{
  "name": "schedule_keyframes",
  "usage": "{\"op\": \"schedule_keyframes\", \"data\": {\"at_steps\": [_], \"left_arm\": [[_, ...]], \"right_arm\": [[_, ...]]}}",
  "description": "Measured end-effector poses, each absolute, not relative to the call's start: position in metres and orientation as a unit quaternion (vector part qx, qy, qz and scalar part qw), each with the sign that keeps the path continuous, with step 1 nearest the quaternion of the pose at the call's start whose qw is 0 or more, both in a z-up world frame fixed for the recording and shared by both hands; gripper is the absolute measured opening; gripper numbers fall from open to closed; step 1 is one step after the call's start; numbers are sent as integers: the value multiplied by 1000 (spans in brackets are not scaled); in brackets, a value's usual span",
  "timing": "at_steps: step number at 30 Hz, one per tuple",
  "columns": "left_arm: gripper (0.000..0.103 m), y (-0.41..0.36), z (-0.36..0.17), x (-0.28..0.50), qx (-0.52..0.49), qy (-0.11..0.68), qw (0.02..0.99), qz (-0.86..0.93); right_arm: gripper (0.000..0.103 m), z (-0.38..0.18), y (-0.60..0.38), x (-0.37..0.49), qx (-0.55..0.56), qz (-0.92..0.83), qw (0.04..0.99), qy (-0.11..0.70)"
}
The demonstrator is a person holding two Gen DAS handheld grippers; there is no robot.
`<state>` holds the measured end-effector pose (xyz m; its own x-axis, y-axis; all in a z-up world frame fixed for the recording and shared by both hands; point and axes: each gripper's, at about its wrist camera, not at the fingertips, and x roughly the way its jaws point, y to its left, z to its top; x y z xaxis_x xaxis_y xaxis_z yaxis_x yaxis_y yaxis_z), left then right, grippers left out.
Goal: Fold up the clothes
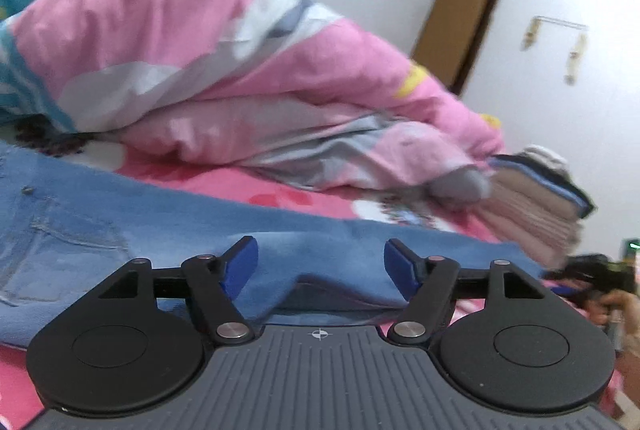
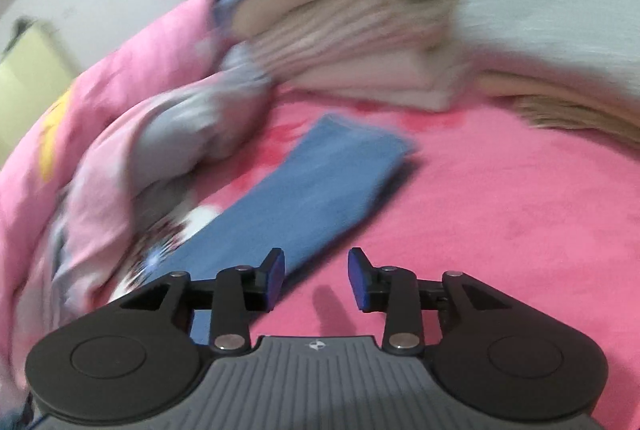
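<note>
Blue jeans (image 1: 120, 230) lie flat across a pink bedsheet (image 1: 248, 189), with a back pocket showing at the left. My left gripper (image 1: 320, 266) stands open low over the middle of the jeans, and a raised fold of denim sits between its blue pads without being clamped. In the right wrist view a jeans leg (image 2: 320, 189) stretches away over the pink sheet (image 2: 500, 230) to its hem. My right gripper (image 2: 316, 278) is open just above the sheet at the leg's near right edge, holding nothing. This view is motion-blurred.
A bunched pink, white and grey quilt (image 1: 208, 69) fills the bed behind the jeans. A stack of folded clothes (image 1: 536, 197) stands at the right, also blurred in the right wrist view (image 2: 352, 13). A person's hand with the other gripper (image 1: 608, 294) shows at the far right.
</note>
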<state>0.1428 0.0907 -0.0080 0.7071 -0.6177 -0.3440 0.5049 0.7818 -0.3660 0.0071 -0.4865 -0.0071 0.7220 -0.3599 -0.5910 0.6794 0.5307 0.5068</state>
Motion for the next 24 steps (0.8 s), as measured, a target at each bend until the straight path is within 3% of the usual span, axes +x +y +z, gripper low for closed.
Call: {"op": "schedule_keyframes", "data": {"at_steps": [6,12,14,16,18,21,24], "left_arm": [[70,89,-26,163,-123,246,934,-226],[70,90,-31,167,-109,237,947,-187],[70,92,-32,169,-111,238,949,-176],[69,95,-33,170,-112,238,950,-166],[69,97,-34,172,-114,238,952,-155],[69,100,-36,176,-119,245,952,-140],[69,103,-37,178,-122,258,949,-131]], "right_arm": [[38,-21,-522,-8,455,-304,815,189],[37,-27,-551,17,432,-315,823,193],[31,-30,-560,25,424,-318,825,194],[15,-24,-554,33,375,-320,846,203],[11,-13,-542,39,306,-319,874,201],[10,-6,-523,50,195,-322,904,200],[12,-20,-533,61,186,-329,897,231]]}}
